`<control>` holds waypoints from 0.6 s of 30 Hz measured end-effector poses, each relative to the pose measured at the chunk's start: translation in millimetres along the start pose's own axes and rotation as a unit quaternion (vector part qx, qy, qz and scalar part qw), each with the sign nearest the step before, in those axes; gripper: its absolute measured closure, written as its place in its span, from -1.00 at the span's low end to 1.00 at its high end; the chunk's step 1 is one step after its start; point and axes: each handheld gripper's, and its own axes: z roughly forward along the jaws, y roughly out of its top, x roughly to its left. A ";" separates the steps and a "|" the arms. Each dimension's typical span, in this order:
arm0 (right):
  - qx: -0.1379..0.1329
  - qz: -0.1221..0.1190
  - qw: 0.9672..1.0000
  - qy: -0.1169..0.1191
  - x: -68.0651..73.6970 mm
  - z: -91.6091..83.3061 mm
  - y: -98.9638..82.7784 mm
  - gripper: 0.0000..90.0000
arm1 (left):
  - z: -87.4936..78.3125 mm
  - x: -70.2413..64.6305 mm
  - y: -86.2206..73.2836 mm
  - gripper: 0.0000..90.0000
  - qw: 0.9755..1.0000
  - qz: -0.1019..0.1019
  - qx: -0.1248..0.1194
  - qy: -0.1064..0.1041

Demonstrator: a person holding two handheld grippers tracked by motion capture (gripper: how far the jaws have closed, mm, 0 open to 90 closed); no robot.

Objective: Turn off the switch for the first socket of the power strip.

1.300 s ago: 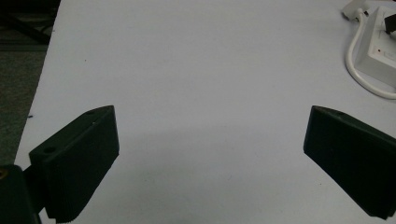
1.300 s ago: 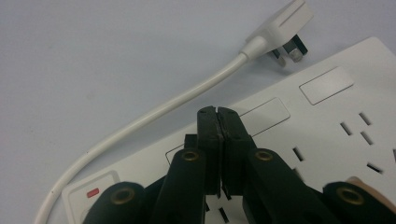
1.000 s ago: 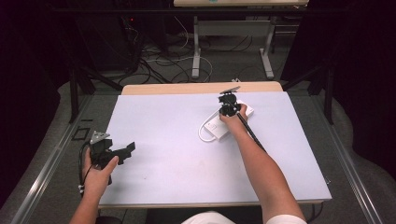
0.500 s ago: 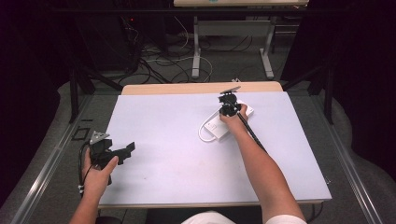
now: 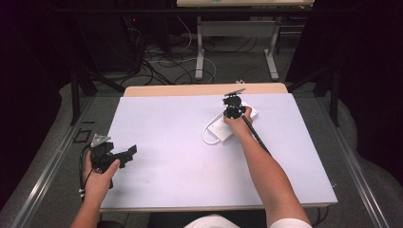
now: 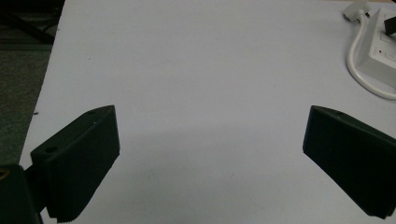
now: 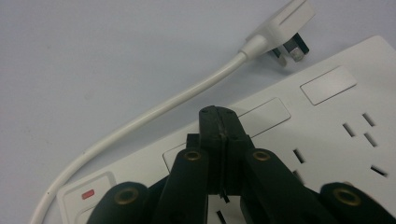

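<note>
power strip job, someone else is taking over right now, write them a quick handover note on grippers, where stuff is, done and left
Right gripper: jaws shut with nothing between them, tips on or just above a rocker switch of the white power strip; contact cannot be told.
Left gripper: open, empty, at the table's near left edge, well away from the strip.
Power strip: far right of the middle of the white table, its cord looped beside it, plug lying loose on the table, not in any socket.
Done: right gripper placed at the switch.
Left: probably pressing the switch; its position cannot be read.
</note>
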 end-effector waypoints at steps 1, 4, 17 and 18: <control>0.000 0.002 1.000 0.000 0.1 0.0 -0.1 1.00 | -0.1 0.0 0.0 -0.92 1.000 0.000 0.000 0.000; 0.000 0.003 1.000 -0.001 0.2 -0.1 0.1 1.00 | -0.2 -0.4 0.0 -0.92 1.000 0.000 -0.001 0.000; 0.000 0.004 1.000 -0.001 0.2 -0.1 0.1 1.00 | 0.1 -0.3 0.1 -0.92 1.000 -0.001 -0.001 0.000; 0.000 0.004 1.000 -0.002 0.3 -0.1 0.1 1.00 | 0.1 -0.3 0.1 -0.92 1.000 -0.001 -0.001 0.000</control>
